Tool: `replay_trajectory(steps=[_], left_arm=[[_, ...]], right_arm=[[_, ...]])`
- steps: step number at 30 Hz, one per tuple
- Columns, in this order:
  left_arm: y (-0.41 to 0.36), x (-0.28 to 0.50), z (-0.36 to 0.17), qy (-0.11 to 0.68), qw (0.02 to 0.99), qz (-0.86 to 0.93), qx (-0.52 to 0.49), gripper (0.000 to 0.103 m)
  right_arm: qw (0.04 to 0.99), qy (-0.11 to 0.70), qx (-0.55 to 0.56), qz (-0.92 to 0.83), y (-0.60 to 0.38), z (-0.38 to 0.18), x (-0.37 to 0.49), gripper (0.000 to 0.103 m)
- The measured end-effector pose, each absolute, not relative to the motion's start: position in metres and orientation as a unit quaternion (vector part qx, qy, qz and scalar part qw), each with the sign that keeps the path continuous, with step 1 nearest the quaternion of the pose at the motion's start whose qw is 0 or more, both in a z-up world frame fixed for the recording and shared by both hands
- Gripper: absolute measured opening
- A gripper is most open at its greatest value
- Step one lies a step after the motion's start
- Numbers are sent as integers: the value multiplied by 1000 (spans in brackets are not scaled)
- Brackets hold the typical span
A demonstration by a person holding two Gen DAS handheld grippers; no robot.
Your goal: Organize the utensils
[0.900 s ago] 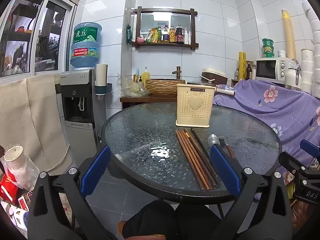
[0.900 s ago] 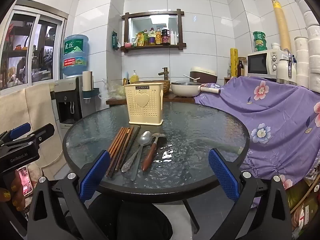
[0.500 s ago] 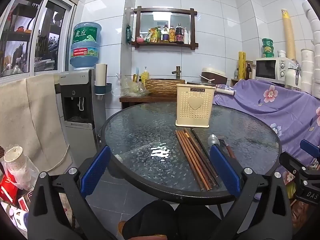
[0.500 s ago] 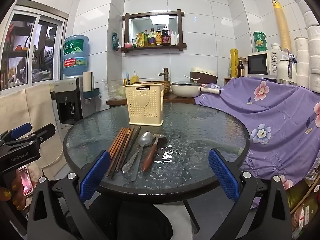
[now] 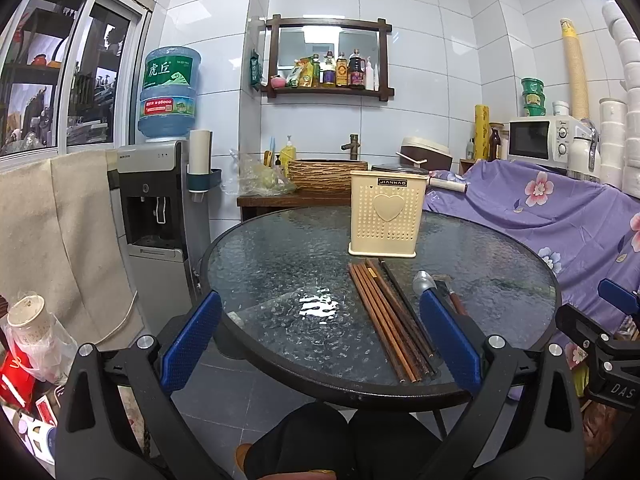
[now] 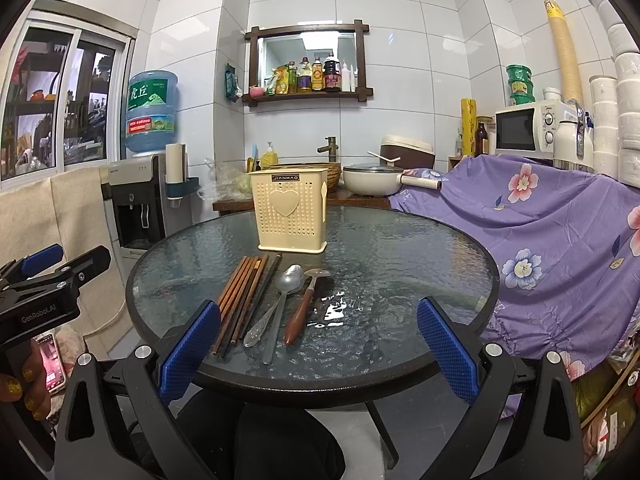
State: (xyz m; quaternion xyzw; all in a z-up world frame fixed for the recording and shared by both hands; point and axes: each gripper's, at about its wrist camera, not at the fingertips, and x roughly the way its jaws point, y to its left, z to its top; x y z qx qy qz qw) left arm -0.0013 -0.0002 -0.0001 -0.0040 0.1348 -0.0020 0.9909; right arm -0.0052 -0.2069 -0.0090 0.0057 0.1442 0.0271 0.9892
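both tongs, left tongs (image 5: 318,340) and right tongs (image 6: 318,340), spread wide, empty, held short of desk (image 6: 400,248); chopsticks (image 6: 244,292), spoons (image 6: 280,300) lined up before holder (image 6: 290,210) for easy pickup.

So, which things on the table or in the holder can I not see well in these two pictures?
- Inside of the cream utensil holder: both views look at its front wall, so its contents are hidden.
- Spoon and wooden-handled utensil: in the left wrist view the left gripper's right finger covers their handles.
- Chopsticks: their count is unclear because they overlap.
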Motion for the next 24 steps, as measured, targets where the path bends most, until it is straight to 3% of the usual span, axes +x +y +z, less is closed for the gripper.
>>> replay_trajectory(steps=[24], left_arm=[[-1,-2,1,139,990,-3,-2,98]], right_arm=[[989,147,7,27,-206,-8,-5,97]])
